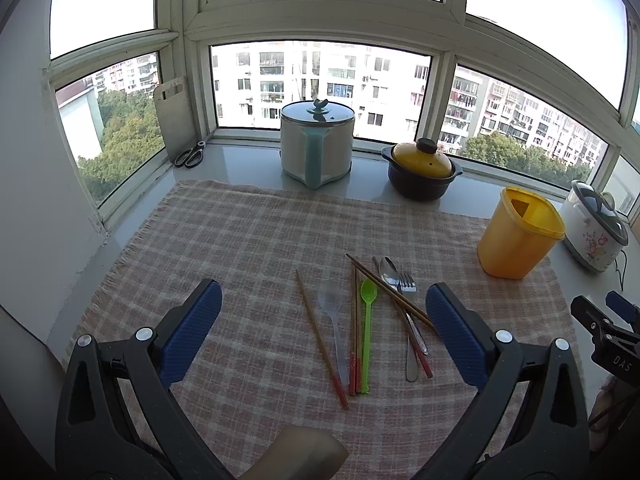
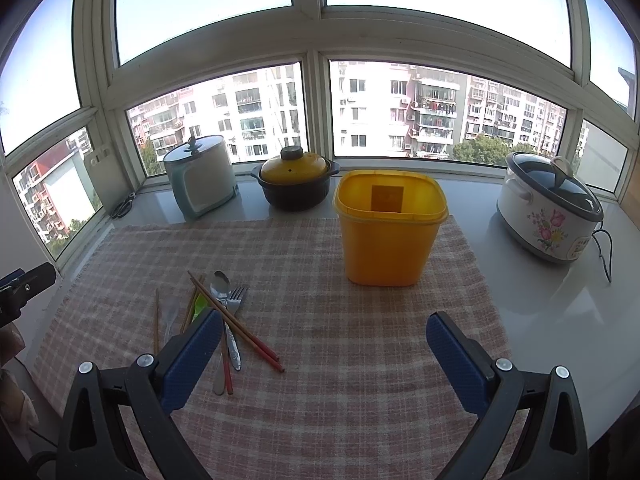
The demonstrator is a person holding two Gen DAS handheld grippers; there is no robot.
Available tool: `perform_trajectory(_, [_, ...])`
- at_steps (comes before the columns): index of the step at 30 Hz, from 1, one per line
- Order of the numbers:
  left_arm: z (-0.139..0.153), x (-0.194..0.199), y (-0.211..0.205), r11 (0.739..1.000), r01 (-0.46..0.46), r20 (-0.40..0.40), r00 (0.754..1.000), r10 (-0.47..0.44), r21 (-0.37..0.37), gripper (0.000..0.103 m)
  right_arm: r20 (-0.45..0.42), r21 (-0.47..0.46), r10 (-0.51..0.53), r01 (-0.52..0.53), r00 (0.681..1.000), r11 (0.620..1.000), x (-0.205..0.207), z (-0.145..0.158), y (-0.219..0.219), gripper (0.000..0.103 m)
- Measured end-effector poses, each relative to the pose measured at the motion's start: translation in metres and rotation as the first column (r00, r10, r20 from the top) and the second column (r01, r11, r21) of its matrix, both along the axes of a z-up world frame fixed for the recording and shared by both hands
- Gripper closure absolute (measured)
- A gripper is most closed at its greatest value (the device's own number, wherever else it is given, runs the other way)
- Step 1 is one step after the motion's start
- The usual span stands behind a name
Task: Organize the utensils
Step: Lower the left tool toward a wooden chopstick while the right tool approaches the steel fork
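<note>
Nearest: left gripper (image 1: pixel 323 338) spread wide, blue pads (image 1: pixel 191 336) apart, holding nothing, hovering over the plaid cloth (image 1: pixel 248 240). Right gripper (image 2: pixel 324 356) likewise spread wide and empty.

Just beyond, on the cloth, left of the yellow container (image 2: pixel 390 228) and well apart from it: the utensil cluster. Clear plastic spoon (image 1: pixel 334 320) and green plastic spoon (image 1: pixel 367 328) side by side, red-tipped chopsticks (image 1: pixel 320 336) beside and between them. Metal spoon (image 1: pixel 390 274) and metal fork (image 1: pixel 407 284) touching, one chopstick pair (image 1: pixel 390 290) lying across both (handles partly hidden).

Farther back, yellow container upright, open-topped, on the cloth's far right corner.

Behind it on the sill: yellow-lidded casserole pot (image 2: pixel 296 182); left of that, white-and-teal electric pot (image 2: pixel 200 176), then scissors (image 1: pixel 191 156) and cutting board (image 1: pixel 174 114). Right of the container: floral rice cooker (image 2: pixel 550 206).
</note>
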State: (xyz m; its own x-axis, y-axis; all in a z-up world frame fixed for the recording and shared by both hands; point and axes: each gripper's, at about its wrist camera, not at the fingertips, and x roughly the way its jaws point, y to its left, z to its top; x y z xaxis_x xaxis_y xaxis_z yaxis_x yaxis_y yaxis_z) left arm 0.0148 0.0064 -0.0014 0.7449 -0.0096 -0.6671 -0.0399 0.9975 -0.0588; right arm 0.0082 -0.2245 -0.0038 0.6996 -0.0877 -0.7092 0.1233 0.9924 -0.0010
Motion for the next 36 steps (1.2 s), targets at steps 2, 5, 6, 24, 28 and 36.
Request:
perform_trajectory(2, [-0.002,0.002,0.001,1.000,-0.002,-0.009,1.000,0.002,-0.004,0.000,-0.006,0.001,0.000,0.000,1.000,1.000,0.002,-0.002,-0.001,0.000])
perform_trajectory(5, [-0.008,0.004,0.005,1.000,-0.010,-0.027,1.000,0.010,-0.009,0.000,-0.012,0.001,0.003,-0.003,1.000,1.000,0.003,-0.004,-0.001,0.000])
perform_trajectory(6, [-0.010,0.006,0.007,1.000,-0.009,-0.037,0.999,0.009,-0.016,0.000,-0.013,0.000,0.006,-0.006,1.000,1.000,0.003,-0.005,-0.001,0.000])
perform_trajectory(24, [-0.077,0.023,0.039,0.994,0.070,-0.149,0.985,-0.081,-0.083,0.002,-0.095,0.091,0.203,-0.194,0.975,0.977,0.045,-0.055,-0.005,0.006])
perform_trajectory(28, [-0.089,0.026,0.036,0.996,0.073,-0.168,0.982,-0.081,-0.053,0.002,-0.166,0.136,0.272,-0.252,0.948,0.958,0.066,-0.075,0.000,0.009])
perform_trajectory(36, [-0.111,0.046,0.053,0.998,-0.010,-0.224,0.975,-0.005,-0.065,0.003,-0.248,0.204,0.367,-0.322,0.897,0.925,0.100,-0.102,0.009,0.028])
